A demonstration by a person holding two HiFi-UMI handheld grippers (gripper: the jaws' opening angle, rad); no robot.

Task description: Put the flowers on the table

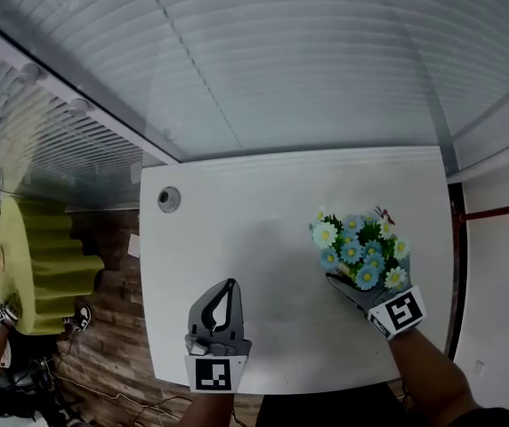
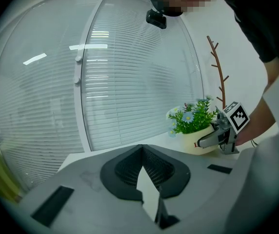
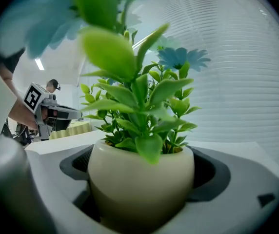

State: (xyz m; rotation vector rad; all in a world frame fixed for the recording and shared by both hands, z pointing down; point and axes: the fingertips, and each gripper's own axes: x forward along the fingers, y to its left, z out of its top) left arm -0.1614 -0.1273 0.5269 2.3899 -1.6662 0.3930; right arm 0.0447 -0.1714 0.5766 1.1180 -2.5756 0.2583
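Right gripper (image 1: 356, 286) clamped on round cream pot (image 3: 142, 179), blue and white flowers (image 1: 361, 247), green leaves, left gripper (image 1: 229, 287) closed, empty

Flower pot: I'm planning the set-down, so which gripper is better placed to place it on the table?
Right: the right tongs grip the flower pot over the table; the left tongs are shut, empty, apart from it.

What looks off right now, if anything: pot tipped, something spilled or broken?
Nothing stands out. The flower pot stands upright between the jaws of the right gripper, at the right side of the white table. Its flowers look intact and no spill shows. The left gripper is shut on nothing, apart from the pot.
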